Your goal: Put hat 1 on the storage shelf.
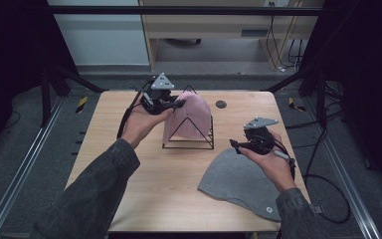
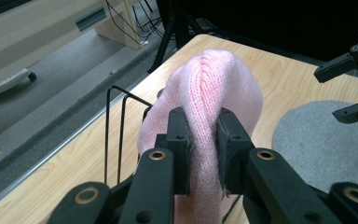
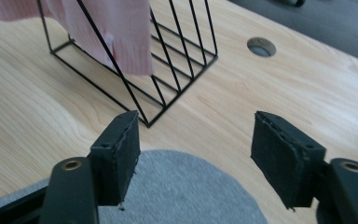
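A pink knit beanie (image 1: 191,119) is draped over a black wire rack (image 1: 188,142) at the table's far middle. My left gripper (image 1: 176,104) is shut on a fold of that pink beanie (image 2: 205,116) at its top; the knit bunches between both pads. The rack wires (image 2: 114,130) rise just left of the grip. A grey beanie (image 1: 241,181) lies flat at the near right. My right gripper (image 1: 236,145) hovers over its far edge, open, nothing between its pads (image 3: 116,158). The grey beanie (image 3: 177,191) lies below them, and the rack (image 3: 168,84) with pink cloth (image 3: 116,32) stands beyond.
The wooden table (image 1: 144,189) has a round cable hole (image 1: 221,104) at its far right. Black frame posts stand at the far corners, and cables trail on the floor at the right.
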### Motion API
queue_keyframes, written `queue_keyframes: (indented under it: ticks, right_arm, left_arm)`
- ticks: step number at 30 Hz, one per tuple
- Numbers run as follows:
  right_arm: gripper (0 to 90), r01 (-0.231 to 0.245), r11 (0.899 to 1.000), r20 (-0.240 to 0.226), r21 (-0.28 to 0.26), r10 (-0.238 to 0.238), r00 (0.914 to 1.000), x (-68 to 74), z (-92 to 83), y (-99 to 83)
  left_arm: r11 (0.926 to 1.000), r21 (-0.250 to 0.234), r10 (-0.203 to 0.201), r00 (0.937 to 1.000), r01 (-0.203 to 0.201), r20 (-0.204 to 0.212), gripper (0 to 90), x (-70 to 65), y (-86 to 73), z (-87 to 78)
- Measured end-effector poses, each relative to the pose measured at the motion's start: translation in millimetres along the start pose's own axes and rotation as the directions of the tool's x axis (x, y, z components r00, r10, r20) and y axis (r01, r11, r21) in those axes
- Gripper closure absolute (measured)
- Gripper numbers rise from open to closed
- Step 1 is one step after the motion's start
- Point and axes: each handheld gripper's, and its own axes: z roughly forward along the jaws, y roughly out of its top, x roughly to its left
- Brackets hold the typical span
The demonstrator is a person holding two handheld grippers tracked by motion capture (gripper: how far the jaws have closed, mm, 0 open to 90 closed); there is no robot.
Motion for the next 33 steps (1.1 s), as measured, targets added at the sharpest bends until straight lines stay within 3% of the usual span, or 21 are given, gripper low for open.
queue_keyframes:
  ticks: [7,10,13,14,15,17,21,24,33]
  right_arm:
    - [30.4,-0.016,1.000,0.034,0.002,0.016,0.9993,1.7,2.8,-16.3]
    - [29.8,-0.017,1.000,0.055,0.014,0.016,0.9984,2.0,8.2,-25.3]
    - [29.5,-0.039,0.999,0.084,0.022,0.037,0.9958,-1.4,13.1,-32.6]
    - [29.5,-0.056,0.998,0.101,0.020,0.054,0.9934,-4.6,14.6,-36.2]
    - [29.5,-0.098,0.995,0.098,-0.010,0.099,0.9903,-8.8,16.1,-42.7]
    - [29.5,-0.116,0.993,0.105,-0.014,0.117,0.9876,-11.1,17.3,-49.2]
    - [29.1,-0.095,0.995,0.127,0.013,0.093,0.9875,-12.7,19.5,-53.7]
    - [29.1,-0.117,0.993,0.130,0.014,0.114,0.9850,-12.6,18.7,-59.1]
    - [29.1,-0.125,0.992,0.150,0.030,0.119,0.9814,-12.6,13.6,-70.0]
  left_arm:
    - [1.0000,0.000,-0.007,1.0000,0.007,-0.003,77.2,0.4,-4.5,0.6]
    - [0.9999,0.014,0.009,0.9999,-0.009,-0.008,77.0,-0.4,-8.3,1.5]
    - [0.9999,0.012,-0.006,0.9999,0.006,-0.011,76.9,-0.5,-13.3,2.8]
    - [0.9999,0.013,-0.008,0.9999,0.008,-0.013,76.8,-0.2,-15.0,3.7]
    - [0.9998,0.009,-0.015,0.9998,0.015,-0.011,76.8,-0.2,-16.3,4.7]
    - [0.9996,0.015,-0.024,0.9997,0.024,-0.005,76.7,0.1,-19.6,8.2]
    - [0.9991,0.012,-0.042,0.9991,0.041,0.008,76.6,-0.5,-28.0,13.0]
    - [0.9985,0.032,-0.044,0.9990,0.044,0.009,76.5,-0.6,-34.3,16.3]
    - [0.9979,0.041,-0.051,0.9985,0.051,0.016,74.2,-0.4,-35.0,19.8]
